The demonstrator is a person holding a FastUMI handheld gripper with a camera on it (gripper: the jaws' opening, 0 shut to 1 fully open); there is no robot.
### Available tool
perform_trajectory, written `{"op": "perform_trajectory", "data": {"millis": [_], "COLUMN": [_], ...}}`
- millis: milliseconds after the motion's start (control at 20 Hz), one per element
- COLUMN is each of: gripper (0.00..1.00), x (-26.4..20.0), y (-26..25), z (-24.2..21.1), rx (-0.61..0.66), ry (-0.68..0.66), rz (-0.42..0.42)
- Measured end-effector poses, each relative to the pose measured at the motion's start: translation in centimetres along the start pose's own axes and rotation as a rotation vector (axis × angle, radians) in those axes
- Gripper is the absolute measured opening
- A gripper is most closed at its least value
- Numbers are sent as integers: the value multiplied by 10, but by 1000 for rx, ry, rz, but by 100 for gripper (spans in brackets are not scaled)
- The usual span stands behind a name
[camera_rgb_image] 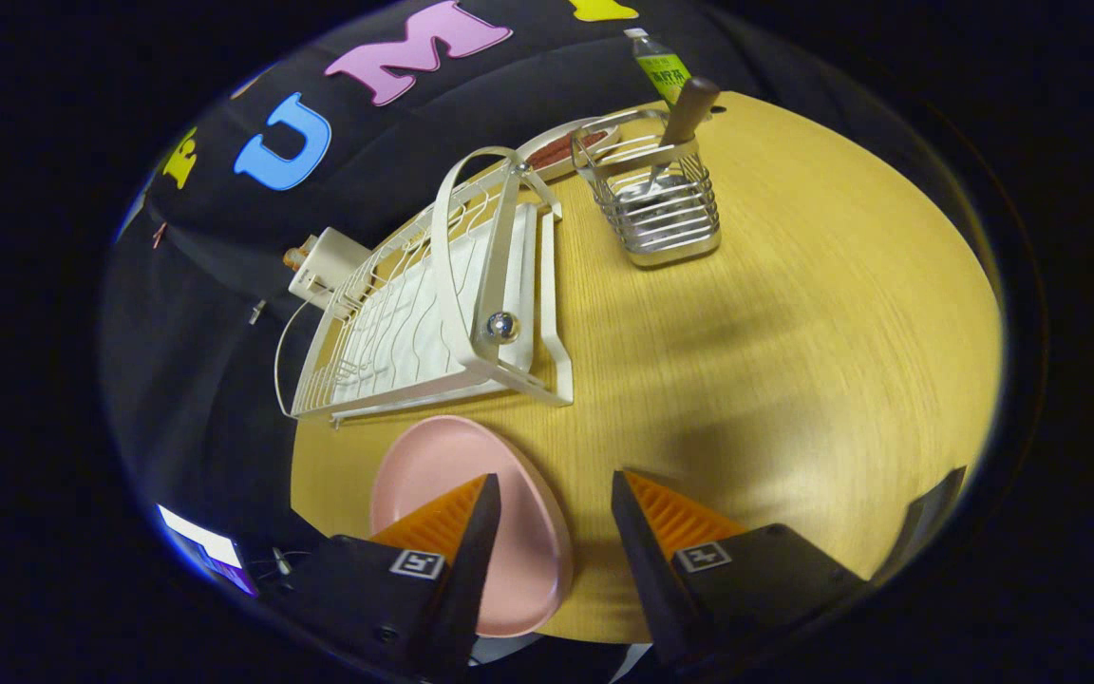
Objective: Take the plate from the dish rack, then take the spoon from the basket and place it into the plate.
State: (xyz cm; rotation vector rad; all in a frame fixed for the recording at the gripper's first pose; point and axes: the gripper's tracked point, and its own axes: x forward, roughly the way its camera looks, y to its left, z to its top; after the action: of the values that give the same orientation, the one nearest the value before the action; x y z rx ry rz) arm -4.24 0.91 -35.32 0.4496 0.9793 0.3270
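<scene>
A pink plate (433,475) lies flat on the wooden table (794,332), partly under my left finger. My gripper (555,489) hangs open above the table, its fingers apart with nothing held between them. The white dish rack (433,304) stands just beyond the plate and holds no dishes. Farther off, to the right of the rack, a metal wire basket (661,209) holds a spoon (685,119) standing upright, its brown wooden handle sticking out of the top.
Behind the basket lies a white dish (566,147) with something reddish in it. A green-labelled bottle (659,65) stands at the table's far edge. A white box (324,266) sits beside the rack's far side. Bare tabletop stretches to the right.
</scene>
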Motion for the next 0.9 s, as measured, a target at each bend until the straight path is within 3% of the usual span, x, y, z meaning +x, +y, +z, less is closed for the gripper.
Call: {"op": "perform_trajectory", "data": {"millis": [100,550,900], "gripper": [99,98,98], "x": [-14,-69,-44], "y": [-16,-44,-49], "z": [18,144,203], "rx": [-86,-416,-510], "ry": [-75,-510,-646], "rz": [-52,-142,-128]}}
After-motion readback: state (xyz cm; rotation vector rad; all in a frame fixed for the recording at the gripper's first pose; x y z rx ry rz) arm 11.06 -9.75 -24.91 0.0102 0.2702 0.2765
